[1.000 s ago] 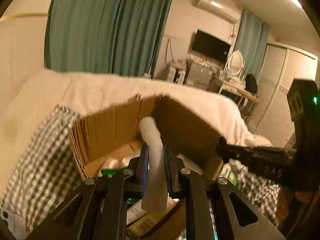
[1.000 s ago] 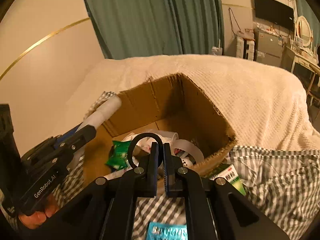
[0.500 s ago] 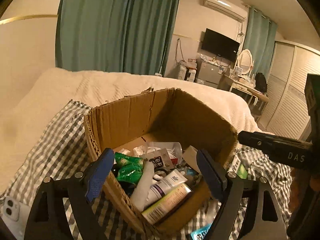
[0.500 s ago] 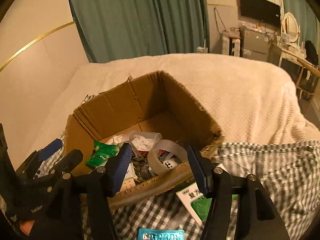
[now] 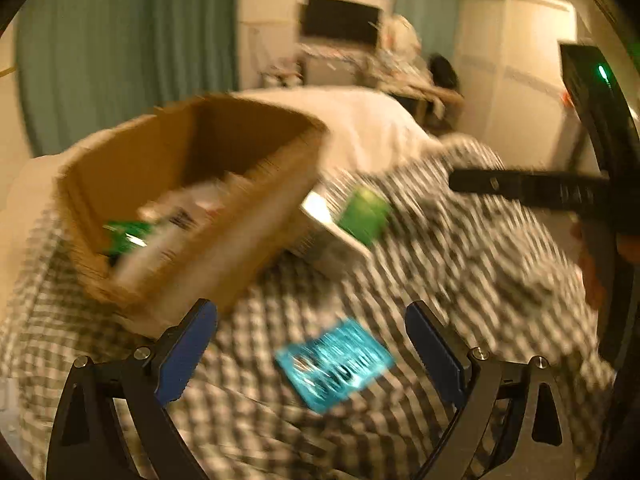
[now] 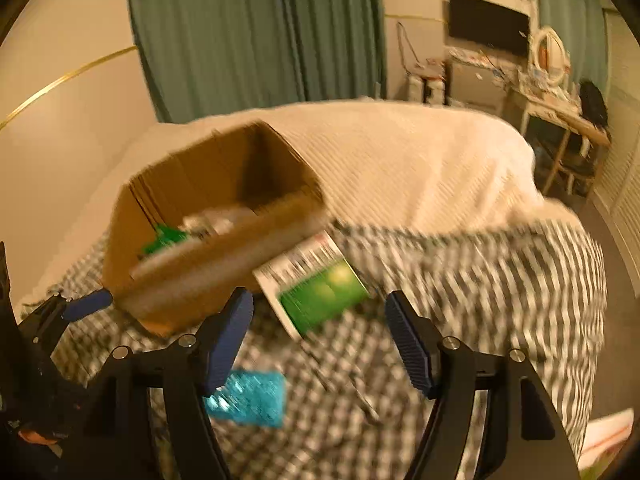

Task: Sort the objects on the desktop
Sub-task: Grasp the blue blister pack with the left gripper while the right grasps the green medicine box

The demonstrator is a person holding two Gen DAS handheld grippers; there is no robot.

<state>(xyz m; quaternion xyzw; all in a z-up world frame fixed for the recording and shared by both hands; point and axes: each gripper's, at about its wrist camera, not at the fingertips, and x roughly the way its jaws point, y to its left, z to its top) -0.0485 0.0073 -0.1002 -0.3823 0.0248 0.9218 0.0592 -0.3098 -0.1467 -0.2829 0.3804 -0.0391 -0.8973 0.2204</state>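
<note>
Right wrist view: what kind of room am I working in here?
Most likely a bedroom. The sorting surface is a bed under a white blanket, with a wall-mounted TV, a cluttered dressing table with a round mirror, and teal curtains behind.

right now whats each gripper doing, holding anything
left gripper: open, jaws have just been opening, holding nothing.
right gripper: open, jaws have just been opening, holding nothing.

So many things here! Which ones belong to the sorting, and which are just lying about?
Part of the sorting:
- cardboard box, already holding items
- green and white box beside it
- blue packet on the checked cloth
- left gripper and right gripper, jaws open and empty

Just lying about:
- curtains
- television
- white blanket
</note>
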